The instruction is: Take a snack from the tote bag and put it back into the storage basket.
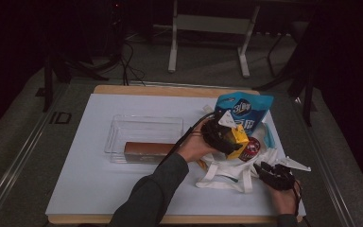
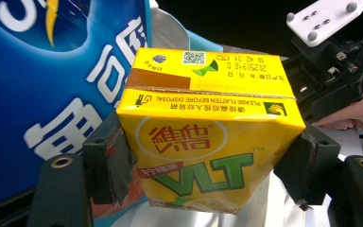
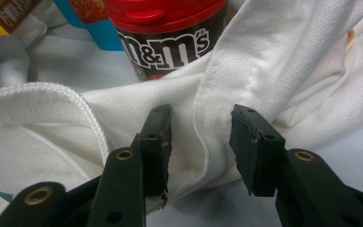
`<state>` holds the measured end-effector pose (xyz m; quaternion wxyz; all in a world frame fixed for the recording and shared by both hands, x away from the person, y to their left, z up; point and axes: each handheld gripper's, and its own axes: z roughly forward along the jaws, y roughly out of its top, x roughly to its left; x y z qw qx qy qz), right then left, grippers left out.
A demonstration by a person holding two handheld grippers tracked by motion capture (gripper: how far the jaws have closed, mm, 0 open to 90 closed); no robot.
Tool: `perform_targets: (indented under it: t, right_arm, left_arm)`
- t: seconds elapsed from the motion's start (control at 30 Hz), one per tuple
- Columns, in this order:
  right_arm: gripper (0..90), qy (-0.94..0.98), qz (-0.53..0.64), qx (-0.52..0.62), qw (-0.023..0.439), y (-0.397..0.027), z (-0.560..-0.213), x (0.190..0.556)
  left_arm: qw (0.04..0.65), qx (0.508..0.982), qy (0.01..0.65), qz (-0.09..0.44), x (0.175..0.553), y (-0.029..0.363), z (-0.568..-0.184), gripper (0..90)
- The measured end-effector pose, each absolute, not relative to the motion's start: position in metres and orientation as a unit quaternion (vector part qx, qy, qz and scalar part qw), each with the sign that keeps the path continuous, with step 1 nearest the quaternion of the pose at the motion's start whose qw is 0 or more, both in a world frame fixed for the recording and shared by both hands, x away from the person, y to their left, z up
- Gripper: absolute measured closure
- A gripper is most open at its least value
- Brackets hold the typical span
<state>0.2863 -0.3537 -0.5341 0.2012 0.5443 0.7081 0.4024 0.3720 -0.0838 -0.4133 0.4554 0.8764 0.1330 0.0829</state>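
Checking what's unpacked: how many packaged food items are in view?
4: yellow carton in left gripper; blue pouch and M&M's tub in white bag; brown bar in tray. More possibly hidden.

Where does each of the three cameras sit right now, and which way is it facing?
High view: above the person's side, looking forward and down on the table; both forearms and tongs show.
Left gripper view: rides the left tongs, looking along its jaws, which clamp the yellow drink carton; the blue bag stands behind.
Right gripper view: rides the right tongs, looking along open jaws at the white tote bag and the M&M's tub.
Shared: the carton appears in the high and left gripper views.
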Motion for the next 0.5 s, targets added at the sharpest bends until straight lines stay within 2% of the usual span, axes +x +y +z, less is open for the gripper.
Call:
perform_targets:
  t: [0.5]
  right_arm:
    - [58.4, 0.708, 0.403, 0.544, 0.202, -0.354, -0.534, 0.286]
  left_arm:
    - [0.458, 0.87, 0.144, 0.107, 0.366, -0.063, -0.395, 29.2]
